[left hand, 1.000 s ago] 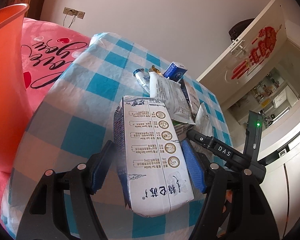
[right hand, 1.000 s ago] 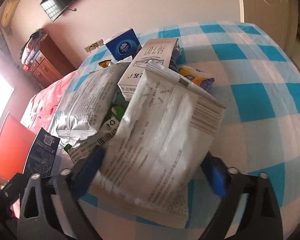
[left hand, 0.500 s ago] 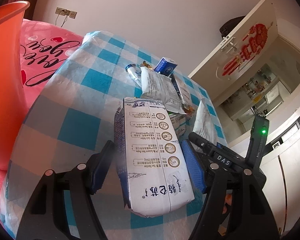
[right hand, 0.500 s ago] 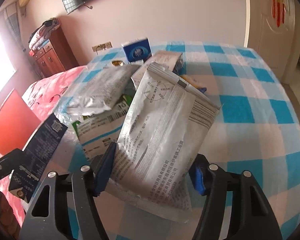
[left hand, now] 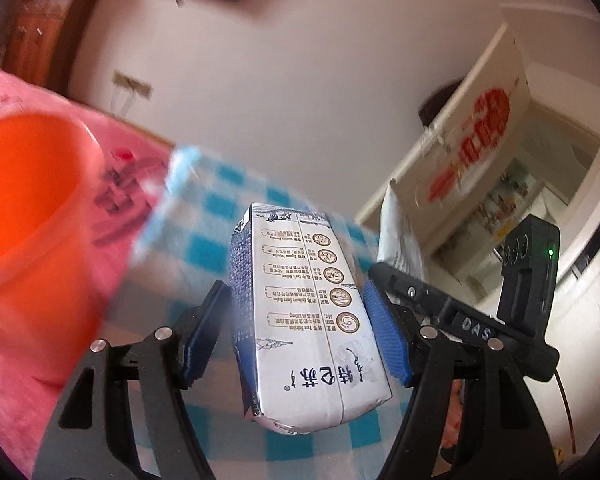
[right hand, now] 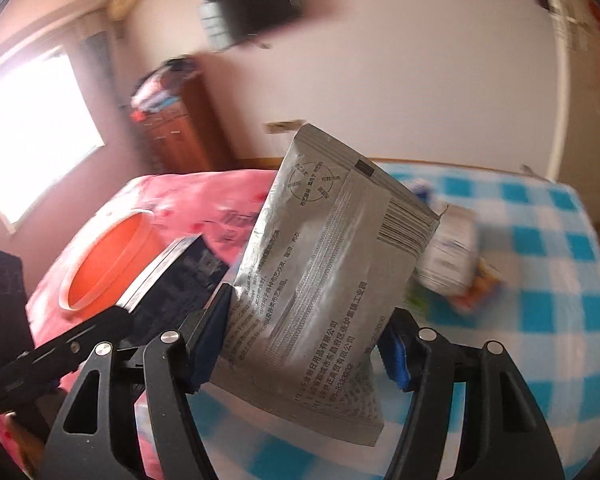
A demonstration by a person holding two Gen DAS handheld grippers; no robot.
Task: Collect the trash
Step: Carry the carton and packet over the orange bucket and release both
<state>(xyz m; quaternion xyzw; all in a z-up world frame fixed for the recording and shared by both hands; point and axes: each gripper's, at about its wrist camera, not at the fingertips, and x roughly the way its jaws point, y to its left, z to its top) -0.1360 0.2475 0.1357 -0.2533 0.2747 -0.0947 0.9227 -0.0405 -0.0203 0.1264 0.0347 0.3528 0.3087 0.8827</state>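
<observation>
My left gripper (left hand: 296, 328) is shut on a white and dark blue milk carton (left hand: 304, 312), held above the blue-checked table (left hand: 204, 240). An orange bin (left hand: 24, 208) stands at the left in the left wrist view. My right gripper (right hand: 304, 344) is shut on a silver printed pouch (right hand: 324, 268), lifted off the table. In the right wrist view the orange bin (right hand: 108, 256) lies left of the pouch, and the left gripper's carton (right hand: 176, 276) shows as a dark box between them. The remaining trash pile (right hand: 452, 256) sits on the checked table (right hand: 548, 280) behind the pouch.
A pink bedspread (right hand: 204, 192) lies around the bin. A wooden dresser (right hand: 172, 128) and a wall television (right hand: 256, 4) are at the back. A white door with red decoration (left hand: 460, 152) stands open at the right. The right gripper's body (left hand: 472, 320) crosses close beside my left fingers.
The right jaws closed onto the pouch and lifted it clear of the pile. Both grippers rose and swung left toward the orange bin, each carrying its item.
</observation>
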